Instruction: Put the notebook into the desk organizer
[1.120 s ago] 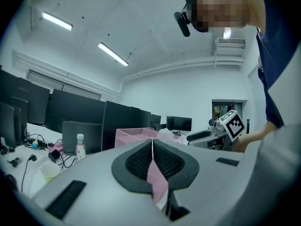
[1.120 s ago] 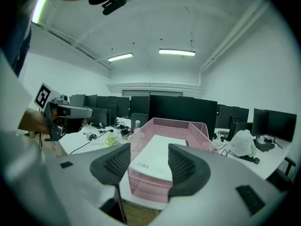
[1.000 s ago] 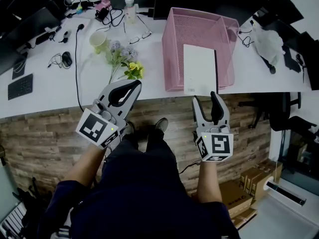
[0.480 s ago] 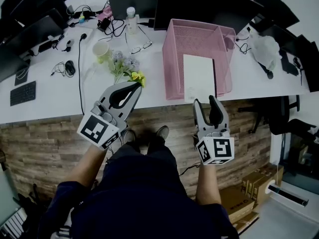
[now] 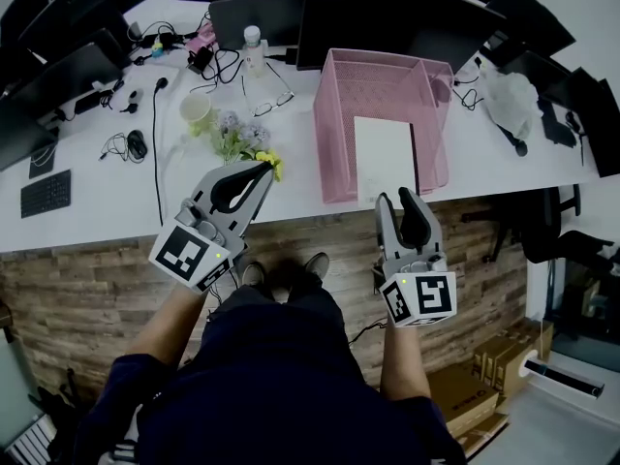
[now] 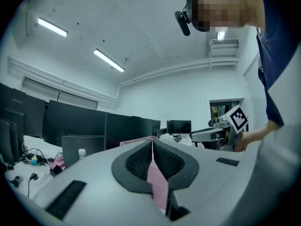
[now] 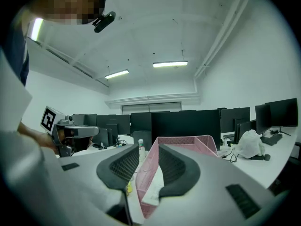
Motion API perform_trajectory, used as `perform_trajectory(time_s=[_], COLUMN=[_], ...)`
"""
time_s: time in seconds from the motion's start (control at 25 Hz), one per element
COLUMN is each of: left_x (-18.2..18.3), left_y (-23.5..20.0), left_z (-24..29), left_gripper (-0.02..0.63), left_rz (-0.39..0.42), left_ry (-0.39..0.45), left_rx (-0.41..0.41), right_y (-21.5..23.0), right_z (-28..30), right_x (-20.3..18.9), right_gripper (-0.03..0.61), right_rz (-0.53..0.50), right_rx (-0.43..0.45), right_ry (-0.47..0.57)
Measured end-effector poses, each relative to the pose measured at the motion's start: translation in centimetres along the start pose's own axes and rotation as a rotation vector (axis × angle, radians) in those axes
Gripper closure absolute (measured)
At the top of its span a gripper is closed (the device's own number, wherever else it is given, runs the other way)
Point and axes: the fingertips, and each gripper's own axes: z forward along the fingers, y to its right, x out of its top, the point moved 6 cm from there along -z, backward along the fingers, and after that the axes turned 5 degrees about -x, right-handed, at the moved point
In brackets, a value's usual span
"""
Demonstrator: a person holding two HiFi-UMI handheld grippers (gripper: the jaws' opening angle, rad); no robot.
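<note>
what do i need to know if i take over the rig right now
Left gripper: jaws shut, empty, held over the near edge of the desk.
Right gripper: jaws apart and closing, nothing between them, just short of the desk edge.
Notebook: lies inside the pink organizer; neither gripper touches it.
Done: the notebook is in.
Left: likely nothing, except perhaps a check that it sits well.

1 notebook, 1 organizer (pink)
</note>
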Motion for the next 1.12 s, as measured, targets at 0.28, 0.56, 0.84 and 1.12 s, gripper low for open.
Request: perform_trajectory(time_s=[0.28,0.56,0.84,1.12], left_x=[0.5,0.8,1.0,1.1], left_y=[-0.6,-0.9,-0.9,-0.6], left_z=[0.3,0.7,0.7,0.6], left_gripper=[0.581,0.581,0.581,0.581], left_rz=[0.010,0.014,0.016,0.016], left_ry=[0.000,0.006,0.011,0.014], left_rx=[-0.005,-0.008,-0.005,-0.002], right_y=[-0.5,-0.9,-1.1,-1.1], right_z=[0.3,0.5,0.6,0.4], right_x=[1.1,1.7,1.9,2.0], right_gripper=[0.499,0.557,0.574,0.574], right_rz=[0.013,0.019,0.030,0.056], right_rx=[0.015,0.027,0.039,0.057], right_ry=[0.032,0.057,0.065,0.070])
